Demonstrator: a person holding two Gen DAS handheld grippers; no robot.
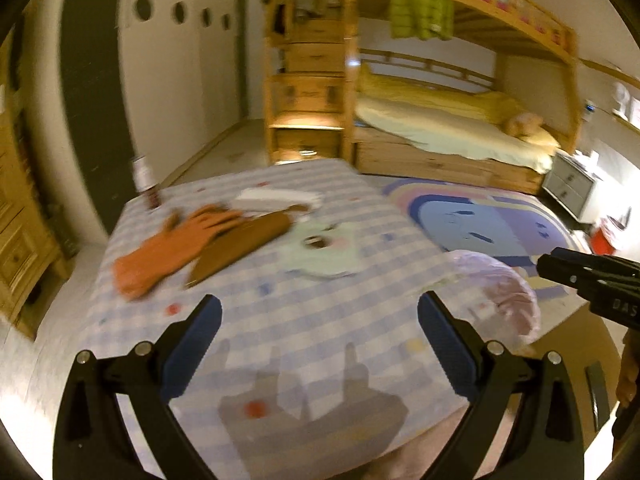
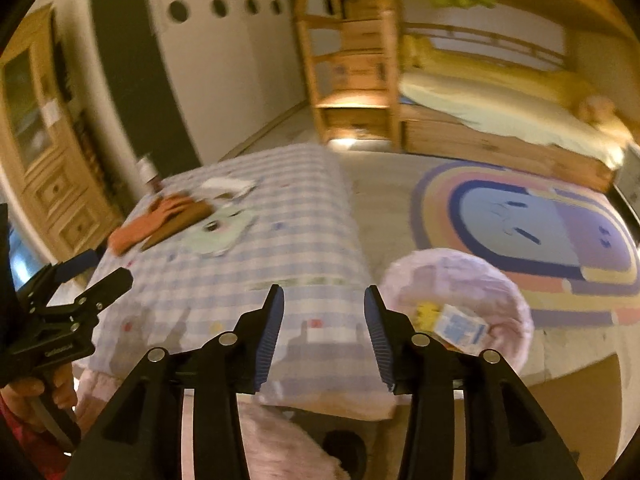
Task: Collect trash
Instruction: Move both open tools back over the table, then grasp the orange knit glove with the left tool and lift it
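Both claws are empty right now. Our left claw (image 1: 320, 344) is spread wide over the near edge of the blue-and-white checked cloth on the bench (image 1: 280, 280), and our right claw (image 2: 324, 320) sits about half open with nothing between the pads.

Next to the bench's near corner stands the bin lined with a pale pink plastic bag (image 2: 460, 276). The trash to pick is probably farther back: a white crumpled paper or wrapper (image 1: 276, 198) by the orange rubber glove (image 1: 168, 248) and the brown flat piece (image 1: 244, 244).

We'd reach past the glove, pinch only the paper, then lift clear before swinging to the bin.

Only the right wrist view looks into the bag, showing a small blue-and-white carton (image 2: 460, 328) already inside. The left view shows the far clutter better.
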